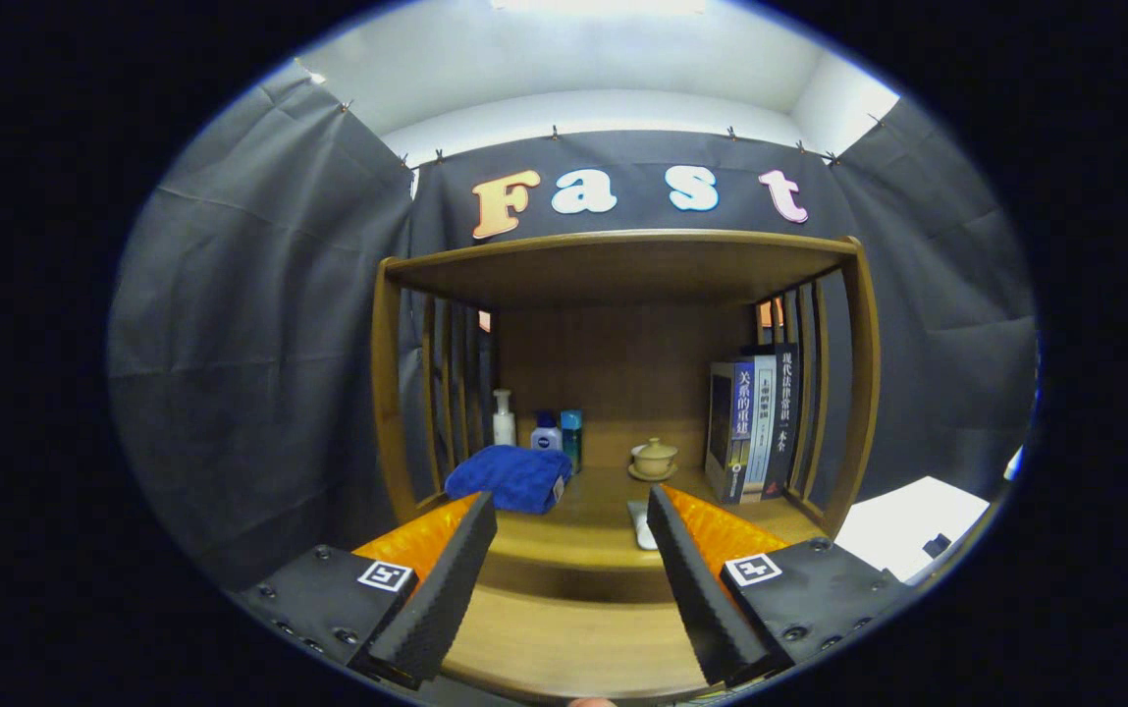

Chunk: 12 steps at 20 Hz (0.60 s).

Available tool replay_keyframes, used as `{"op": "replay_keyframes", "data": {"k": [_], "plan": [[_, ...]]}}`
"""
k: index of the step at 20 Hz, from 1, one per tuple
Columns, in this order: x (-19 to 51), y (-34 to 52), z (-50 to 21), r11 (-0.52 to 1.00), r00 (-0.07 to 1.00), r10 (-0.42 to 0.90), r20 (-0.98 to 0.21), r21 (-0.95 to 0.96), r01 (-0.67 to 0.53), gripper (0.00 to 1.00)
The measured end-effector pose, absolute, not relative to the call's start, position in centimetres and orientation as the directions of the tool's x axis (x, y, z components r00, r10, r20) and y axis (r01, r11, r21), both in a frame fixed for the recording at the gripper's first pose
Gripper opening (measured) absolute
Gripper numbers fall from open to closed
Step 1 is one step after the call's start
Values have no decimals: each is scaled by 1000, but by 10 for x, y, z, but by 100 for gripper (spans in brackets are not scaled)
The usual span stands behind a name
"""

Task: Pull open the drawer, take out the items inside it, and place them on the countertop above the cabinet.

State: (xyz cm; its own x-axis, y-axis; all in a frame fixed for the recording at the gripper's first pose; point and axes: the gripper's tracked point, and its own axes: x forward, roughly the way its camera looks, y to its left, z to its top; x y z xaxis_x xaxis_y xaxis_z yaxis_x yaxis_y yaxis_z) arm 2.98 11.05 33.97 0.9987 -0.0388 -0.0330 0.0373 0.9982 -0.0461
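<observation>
My gripper point(571, 516) is open, with nothing between its fingers, held in front of a wooden cabinet point(622, 265). Its countertop point(603, 491) lies just ahead of the fingertips. On it, beyond the left finger, rests a folded blue cloth point(511, 477). A small flat white object point(640, 525) lies on the countertop beside the right fingertip. Below the countertop's front edge a dark gap point(573, 581) shows, and a wooden surface point(564, 643) runs between the fingers. Whether that surface is the drawer I cannot tell.
At the back of the countertop stand a white pump bottle point(504, 419), a small blue-capped bottle point(546, 432) and a teal box point(571, 437). A lidded cream cup on a saucer point(654, 459) sits mid-back. Several books point(755, 427) stand at the right. Slatted sides enclose the shelf.
</observation>
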Motion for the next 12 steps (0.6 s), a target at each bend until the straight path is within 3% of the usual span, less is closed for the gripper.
{"op": "replay_keyframes", "data": {"k": [7,12], "plan": [[-17,114,305,996,1000,-9,-23,-85,7,100],[-46,117,262,998,994,28,-103,-61,-35,100]]}}
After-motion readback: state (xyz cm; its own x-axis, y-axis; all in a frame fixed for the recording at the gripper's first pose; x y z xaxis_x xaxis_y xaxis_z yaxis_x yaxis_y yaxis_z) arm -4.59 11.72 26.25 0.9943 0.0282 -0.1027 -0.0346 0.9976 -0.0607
